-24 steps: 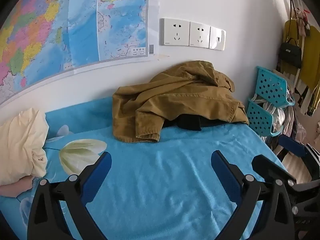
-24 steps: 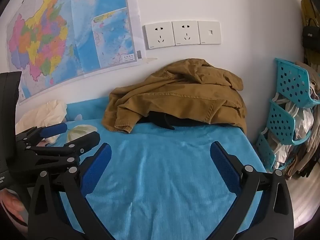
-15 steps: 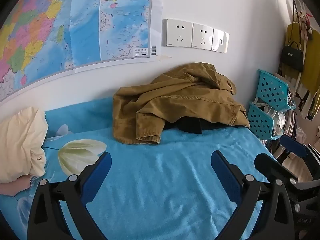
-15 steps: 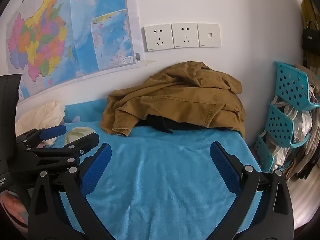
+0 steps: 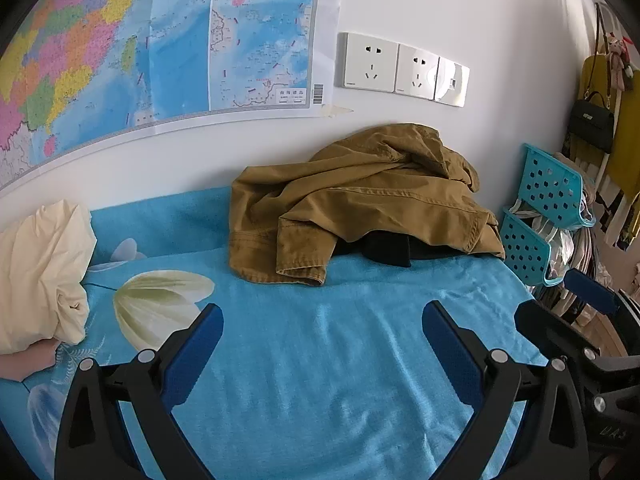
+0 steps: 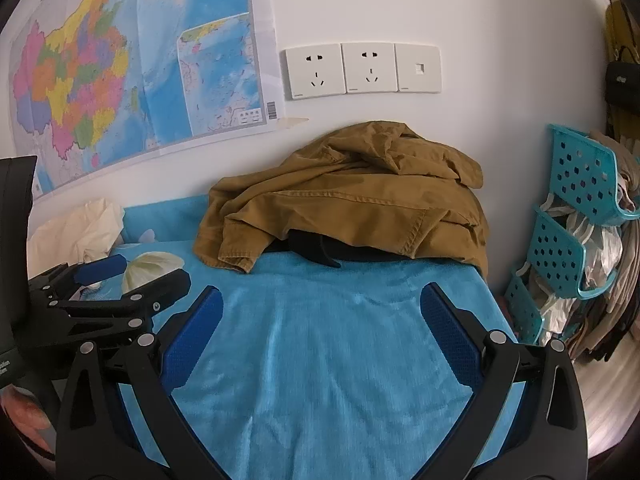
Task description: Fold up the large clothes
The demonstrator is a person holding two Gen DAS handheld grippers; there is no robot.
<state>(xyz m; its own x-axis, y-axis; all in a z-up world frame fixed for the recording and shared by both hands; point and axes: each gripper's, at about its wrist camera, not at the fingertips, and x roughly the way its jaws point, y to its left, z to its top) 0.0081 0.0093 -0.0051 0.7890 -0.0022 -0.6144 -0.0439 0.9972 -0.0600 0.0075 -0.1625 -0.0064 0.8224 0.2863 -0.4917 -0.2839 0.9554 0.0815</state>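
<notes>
A crumpled mustard-brown jacket (image 5: 360, 196) lies heaped at the far end of the blue blanket (image 5: 320, 360), against the wall; it also shows in the right wrist view (image 6: 352, 208). A black garment (image 5: 388, 250) pokes out from under it, seen in the right wrist view (image 6: 316, 252) too. My left gripper (image 5: 322, 316) is open and empty above the blanket, well short of the jacket. My right gripper (image 6: 320, 300) is open and empty, beside the left one, which shows at its left (image 6: 132, 280).
A cream pillow (image 5: 40, 276) lies at the left. Turquoise perforated baskets (image 6: 576, 216) with bags stand right of the bed. A map (image 5: 160, 40) and wall sockets (image 6: 360, 70) are on the wall behind. Hanging clothes and a black bag (image 5: 592, 120) are at far right.
Both grippers have moved slightly forward toward the jacket and tilted down; the jacket sits a little lower and larger in view. Jaws stay open.
</notes>
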